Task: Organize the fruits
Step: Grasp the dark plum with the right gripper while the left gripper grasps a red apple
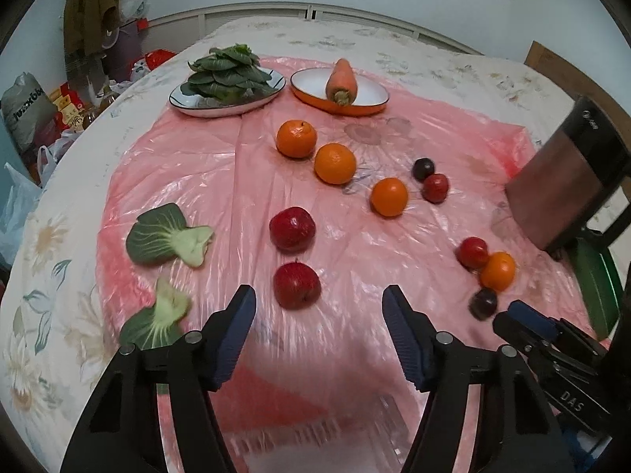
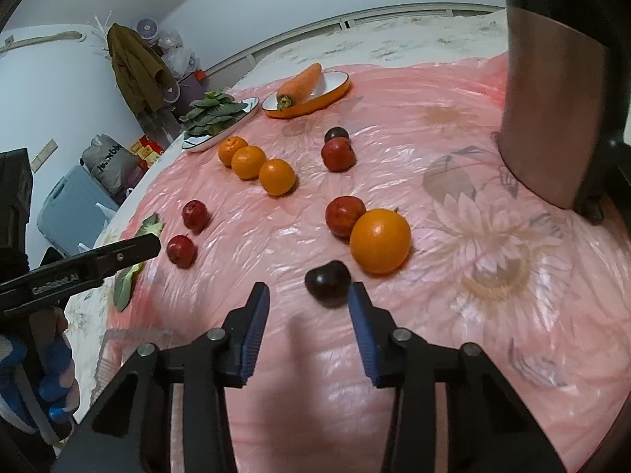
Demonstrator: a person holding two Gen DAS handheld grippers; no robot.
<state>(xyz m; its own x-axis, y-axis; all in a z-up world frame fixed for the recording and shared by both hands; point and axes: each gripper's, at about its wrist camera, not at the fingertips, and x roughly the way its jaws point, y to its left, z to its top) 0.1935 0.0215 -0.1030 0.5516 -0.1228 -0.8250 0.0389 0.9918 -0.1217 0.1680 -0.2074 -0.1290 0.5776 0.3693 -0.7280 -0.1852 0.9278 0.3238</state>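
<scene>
Red apple (image 1: 296, 285) sits just ahead of the left gripper (image 1: 317, 303), jaws apart, nothing held. On the right, the dark plum (image 2: 328, 283) lies just past the right gripper (image 2: 309, 297), also empty. I'd centre each fruit before squeezing, they roll.

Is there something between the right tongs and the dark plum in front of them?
Nothing visible: the dark plum lies just beyond the open right tongs, bare pink sheet between them. An orange sits beside it, apart.
</scene>
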